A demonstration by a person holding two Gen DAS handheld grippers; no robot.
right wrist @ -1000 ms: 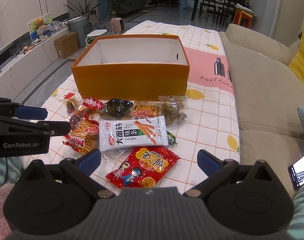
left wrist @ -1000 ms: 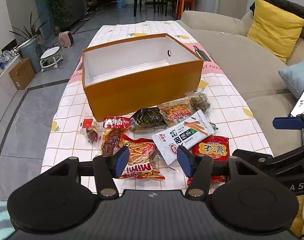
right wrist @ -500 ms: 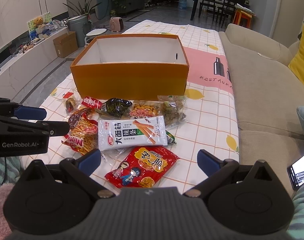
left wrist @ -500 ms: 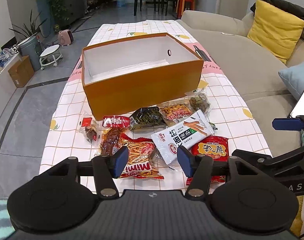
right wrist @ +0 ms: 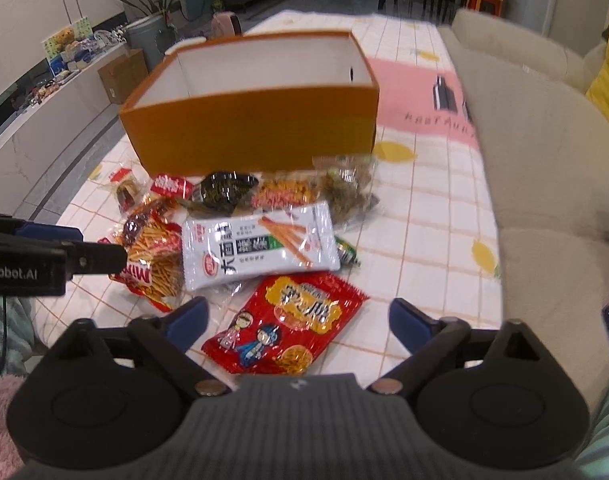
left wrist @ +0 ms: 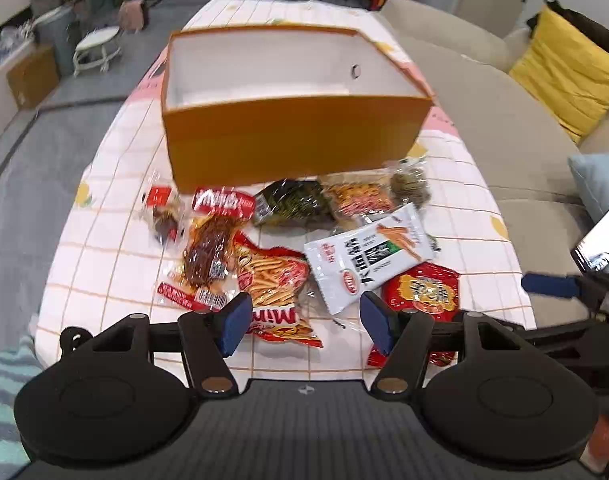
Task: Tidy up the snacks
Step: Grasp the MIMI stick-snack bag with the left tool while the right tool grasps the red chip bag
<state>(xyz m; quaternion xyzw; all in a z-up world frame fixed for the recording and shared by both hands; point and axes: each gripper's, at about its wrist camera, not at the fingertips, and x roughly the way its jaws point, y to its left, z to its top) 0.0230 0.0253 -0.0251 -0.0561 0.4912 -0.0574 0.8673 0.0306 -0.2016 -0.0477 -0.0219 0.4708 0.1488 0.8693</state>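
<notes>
An empty orange box (left wrist: 292, 140) (right wrist: 256, 124) stands on the table behind a pile of snack packets. In front lie a white packet (left wrist: 368, 256) (right wrist: 256, 248), a red packet (left wrist: 422, 292) (right wrist: 288, 324), a Mimi fries packet (left wrist: 276, 284) (right wrist: 152, 256), a dark green packet (left wrist: 292, 204) and several small ones. My left gripper (left wrist: 304, 320) is open and empty, just above the Mimi packet's near end. My right gripper (right wrist: 296, 320) is open and empty, its jaws either side of the red packet.
The table has a checked cloth (right wrist: 420, 216). A beige sofa (left wrist: 504, 128) (right wrist: 544, 160) runs along the right side, with a yellow cushion (left wrist: 564, 68) and a phone (left wrist: 600, 240). Floor, a stool (left wrist: 98, 46) and cardboard boxes lie to the left.
Both grippers have moved forward and lower toward the snack pile, so the packets and box look larger. Both jaws stay open and hold nothing.
</notes>
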